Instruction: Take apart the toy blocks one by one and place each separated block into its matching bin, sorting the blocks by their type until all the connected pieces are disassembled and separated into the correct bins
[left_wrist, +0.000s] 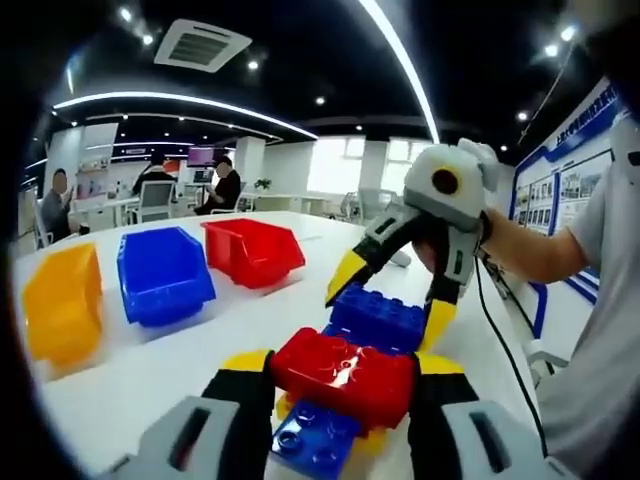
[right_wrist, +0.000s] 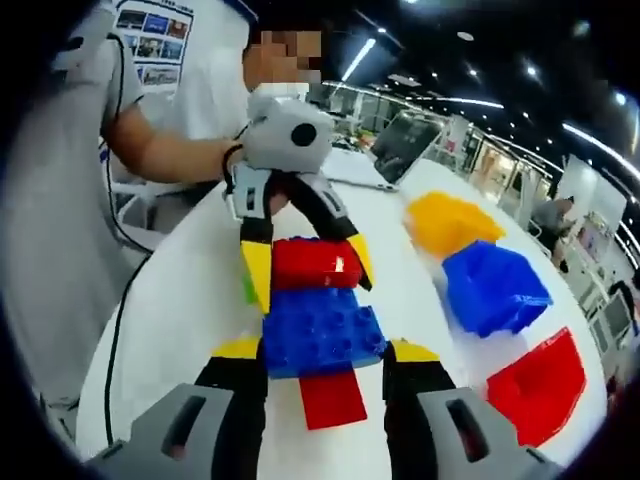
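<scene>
Left claw (left_wrist: 345, 375) clamped on red block (left_wrist: 345, 372); right claw (right_wrist: 325, 360) clamped on blue block (right_wrist: 320, 330) beside it, opposed grips, likely for pulling the stack apart. Held over white table (left_wrist: 150, 370). Yellow bin (left_wrist: 62, 305), blue bin (left_wrist: 162, 275), red bin (left_wrist: 252, 250) beyond, well apart, open path.

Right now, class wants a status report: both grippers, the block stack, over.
Left gripper shut on red block. Right gripper shut on blue block, the two joined. Yellow bin, blue bin, red bin open beside, nothing blocking.
</scene>
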